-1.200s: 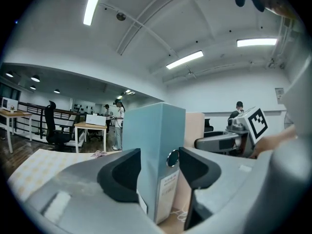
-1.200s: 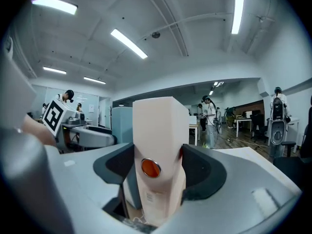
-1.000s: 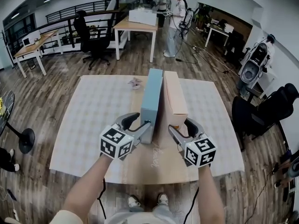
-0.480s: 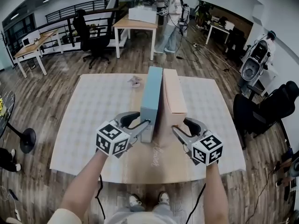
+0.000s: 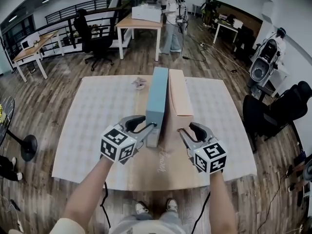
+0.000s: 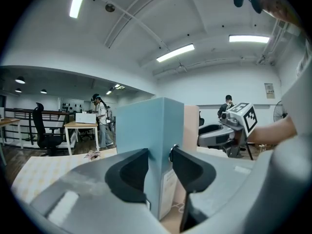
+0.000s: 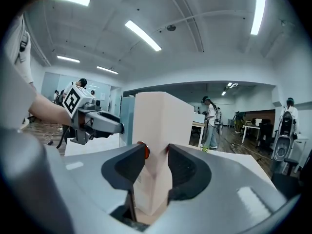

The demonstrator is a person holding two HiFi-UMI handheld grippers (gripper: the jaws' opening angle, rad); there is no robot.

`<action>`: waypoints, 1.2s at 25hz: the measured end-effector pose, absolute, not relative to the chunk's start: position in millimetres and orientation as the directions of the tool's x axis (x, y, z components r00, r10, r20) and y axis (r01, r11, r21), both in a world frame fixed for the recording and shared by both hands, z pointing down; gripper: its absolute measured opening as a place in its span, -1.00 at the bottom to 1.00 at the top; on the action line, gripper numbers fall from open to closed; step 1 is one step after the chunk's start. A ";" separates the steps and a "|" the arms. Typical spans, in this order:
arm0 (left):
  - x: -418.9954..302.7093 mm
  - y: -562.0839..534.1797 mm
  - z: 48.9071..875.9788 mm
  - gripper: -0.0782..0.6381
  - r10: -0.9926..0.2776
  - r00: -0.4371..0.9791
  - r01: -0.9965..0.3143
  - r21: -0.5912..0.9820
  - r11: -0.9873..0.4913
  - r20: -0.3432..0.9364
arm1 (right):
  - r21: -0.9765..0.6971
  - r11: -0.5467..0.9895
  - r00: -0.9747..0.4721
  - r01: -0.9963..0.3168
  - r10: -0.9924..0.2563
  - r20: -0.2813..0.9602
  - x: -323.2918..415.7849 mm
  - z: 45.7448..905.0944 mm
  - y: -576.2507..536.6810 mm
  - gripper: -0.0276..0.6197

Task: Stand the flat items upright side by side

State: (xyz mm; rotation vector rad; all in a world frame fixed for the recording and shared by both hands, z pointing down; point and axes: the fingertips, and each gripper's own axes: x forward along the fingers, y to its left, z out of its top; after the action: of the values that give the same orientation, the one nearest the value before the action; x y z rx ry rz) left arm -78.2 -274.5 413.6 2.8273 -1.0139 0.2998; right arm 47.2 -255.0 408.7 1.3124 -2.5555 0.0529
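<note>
Two flat boxes stand upright side by side in the middle of the table (image 5: pixel 92 116): a light blue box (image 5: pixel 157 97) on the left and a pale pink box (image 5: pixel 178 97) touching it on the right. My left gripper (image 5: pixel 150 129) holds the near end of the blue box (image 6: pixel 146 126); its jaws have just been closing, and the pads (image 6: pixel 135 165) press on both faces. My right gripper (image 5: pixel 184 132) pinches the near edge of the pink box (image 7: pixel 161 113); its jaws too have just been closing on the box between them.
A small pink crumpled thing (image 5: pixel 140 83) lies on the table behind the boxes. Beyond the table stand a wooden desk (image 5: pixel 141 24), black office chairs (image 5: pixel 97 43) and a person (image 5: pixel 171 13). Another black chair (image 5: pixel 273 115) is close to the table's right side.
Both grippers' jaws have narrowed onto the near ends of their boxes. The hands stayed in place. The person in the background has walked further away to the left.
</note>
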 end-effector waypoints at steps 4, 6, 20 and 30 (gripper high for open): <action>-75.0 -273.2 412.2 -0.34 -0.624 0.750 -0.648 0.055 -0.760 0.219 | 0.051 0.541 -0.515 -0.840 -0.822 0.243 50.0 408.0 -256.3 -0.49; -72.2 -273.5 412.1 -0.34 -0.633 0.744 -0.657 0.057 -0.752 0.215 | 0.044 0.527 -0.503 -0.849 -0.830 0.239 48.5 408.2 -258.0 -0.50; -61.2 -272.6 411.9 -0.35 -0.692 0.702 -0.710 0.095 -0.698 0.168 | 0.081 0.463 -0.443 -0.883 -0.877 0.183 31.8 408.4 -262.8 -0.51; -65.2 -273.0 413.5 -0.32 -0.672 0.712 -0.695 0.065 -0.717 0.202 | 0.098 0.462 -0.441 -0.881 -0.879 0.180 34.2 408.5 -262.7 -0.48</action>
State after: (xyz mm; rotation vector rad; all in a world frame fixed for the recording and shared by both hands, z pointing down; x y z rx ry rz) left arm -65.2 -273.0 413.5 2.7801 -1.1155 0.2470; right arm 34.2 -262.7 408.5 1.5304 -2.5047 0.0157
